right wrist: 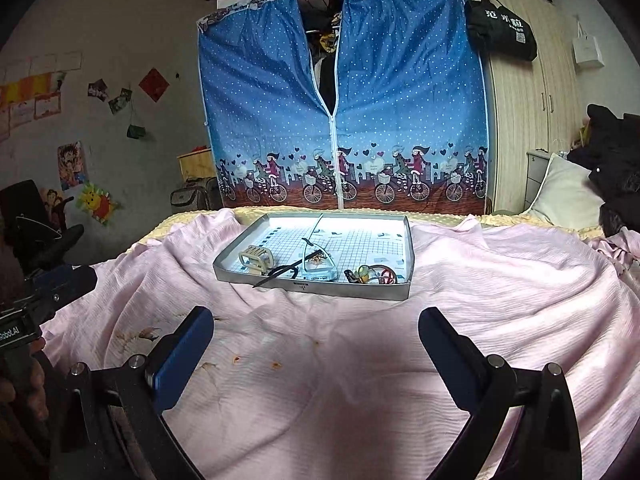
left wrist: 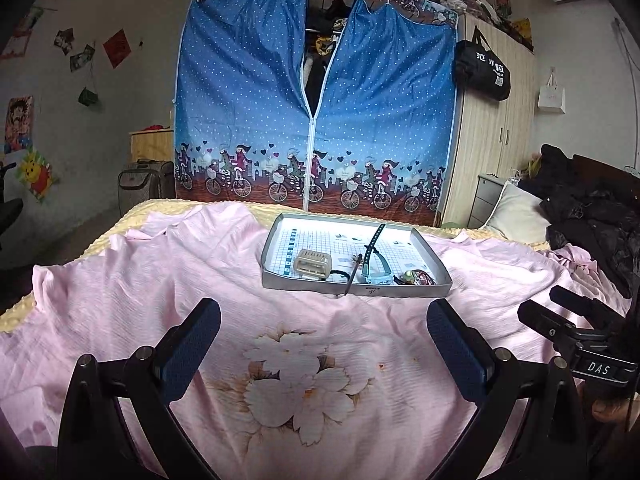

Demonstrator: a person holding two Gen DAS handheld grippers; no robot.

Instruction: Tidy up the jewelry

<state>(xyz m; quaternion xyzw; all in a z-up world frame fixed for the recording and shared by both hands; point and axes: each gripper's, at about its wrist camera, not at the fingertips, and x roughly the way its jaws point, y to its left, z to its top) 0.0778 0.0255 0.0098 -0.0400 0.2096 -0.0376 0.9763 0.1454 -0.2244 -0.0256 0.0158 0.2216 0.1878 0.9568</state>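
Right gripper [left wrist: 568,312] label "DAS"; left gripper [right wrist: 60,280] "RobotAI".

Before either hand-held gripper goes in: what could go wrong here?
1. The tray sits on a soft, rumpled pink sheet; pressing down could tip it.
2. A dark thin stick pokes over the front rim and could get knocked out.
3. The small pieces bunch in the front right corner, against the light blue watch, so a wide-open grab may take several.

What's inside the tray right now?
In the tray: a beige hair clip, a light-blue watch, a dark stick, and tangled colourful pieces, too small to tell apart.
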